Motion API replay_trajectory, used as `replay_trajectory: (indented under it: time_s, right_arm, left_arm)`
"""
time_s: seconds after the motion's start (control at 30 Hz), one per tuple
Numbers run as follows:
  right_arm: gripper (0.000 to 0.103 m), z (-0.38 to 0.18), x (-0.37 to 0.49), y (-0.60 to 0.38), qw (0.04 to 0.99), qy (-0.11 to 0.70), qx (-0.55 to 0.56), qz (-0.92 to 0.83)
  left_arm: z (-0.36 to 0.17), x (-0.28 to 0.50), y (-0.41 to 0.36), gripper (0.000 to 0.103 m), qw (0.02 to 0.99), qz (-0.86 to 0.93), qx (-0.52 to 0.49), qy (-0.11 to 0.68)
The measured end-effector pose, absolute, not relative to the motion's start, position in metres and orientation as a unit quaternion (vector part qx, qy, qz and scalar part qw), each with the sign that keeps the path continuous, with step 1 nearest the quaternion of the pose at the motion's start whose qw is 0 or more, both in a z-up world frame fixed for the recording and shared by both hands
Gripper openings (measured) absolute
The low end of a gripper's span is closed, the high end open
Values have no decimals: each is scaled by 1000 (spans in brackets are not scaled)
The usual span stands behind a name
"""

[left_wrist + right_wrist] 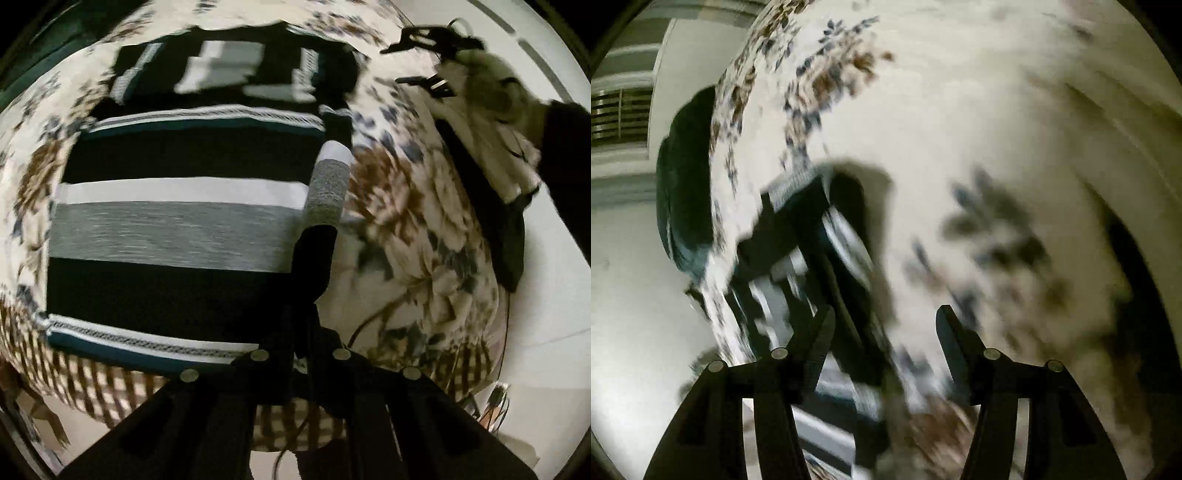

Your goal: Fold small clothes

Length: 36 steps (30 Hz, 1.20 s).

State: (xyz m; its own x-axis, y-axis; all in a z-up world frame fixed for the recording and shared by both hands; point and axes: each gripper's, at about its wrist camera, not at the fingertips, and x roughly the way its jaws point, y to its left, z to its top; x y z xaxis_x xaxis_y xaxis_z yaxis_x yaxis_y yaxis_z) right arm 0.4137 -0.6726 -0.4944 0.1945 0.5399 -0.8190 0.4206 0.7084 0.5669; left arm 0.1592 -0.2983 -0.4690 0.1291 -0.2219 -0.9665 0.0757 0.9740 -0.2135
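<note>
The left gripper (314, 258) is seen with its jaws brought together, clamped on a sleeve (328, 184) of the striped sweater (177, 221), the cuff being lifted beside the garment's right edge. The sweater itself is spread flat on the floral bedspread (424, 258), reaching from the gripper away to the left and upward. The right gripper (886, 332) is held with its jaws apart and nothing pressed between them; the sweater (798, 258) lies ahead and to the left of it, smeared by heavy blur. Farther out in the left wrist view, the other gripper (424, 59) and a gloved hand (495, 110) are partly cut off and indistinct.
</note>
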Motion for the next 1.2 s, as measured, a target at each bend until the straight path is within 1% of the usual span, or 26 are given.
replay_trajectory:
  time_s: [0.17, 0.2, 0.23, 0.27, 0.4, 0.57, 0.7, 0.8, 0.93, 1.07, 1.2]
  right_arm:
    - [58, -548, 484, -651, 630, 659, 409, 47]
    - [48, -554, 488, -647, 623, 661, 415, 47]
    - [34, -559, 494, -640, 621, 663, 416, 50]
    - [8, -558, 497, -633, 628, 666, 400, 47]
    - [8, -521, 505, -601, 666, 660, 345, 42]
    - [8, -442, 525, -541, 695, 662, 275, 65]
    - [7, -390, 545, -462, 709, 665, 217, 86]
    - [7, -366, 561, -389, 719, 665, 170, 109]
    - [7, -371, 580, -280, 719, 677, 110, 115]
    - [7, -408, 595, -184, 715, 692, 41, 93]
    - [7, -449, 596, -127, 708, 702, -1, 76]
  left_arm:
    - [-460, 167, -272, 3, 760, -77, -85, 640]
    - [-458, 167, -266, 3, 762, -75, -92, 637]
    - [-456, 168, -261, 3, 764, -71, -95, 635]
    - [-454, 169, -256, 3, 766, -70, -98, 631]
    - [-442, 163, -226, 3, 772, -63, -128, 620]
    - [-427, 153, -176, 3, 778, -47, -170, 603]
    - [-422, 144, -123, 3, 778, -27, -209, 592]
    - [-430, 137, -79, 3, 770, -10, -250, 587]
    - [-451, 130, -28, 3, 760, 14, -282, 585]
    - [-486, 124, 21, 3, 745, 30, -314, 588]
    - [-523, 120, 57, 3, 731, 34, -328, 598]
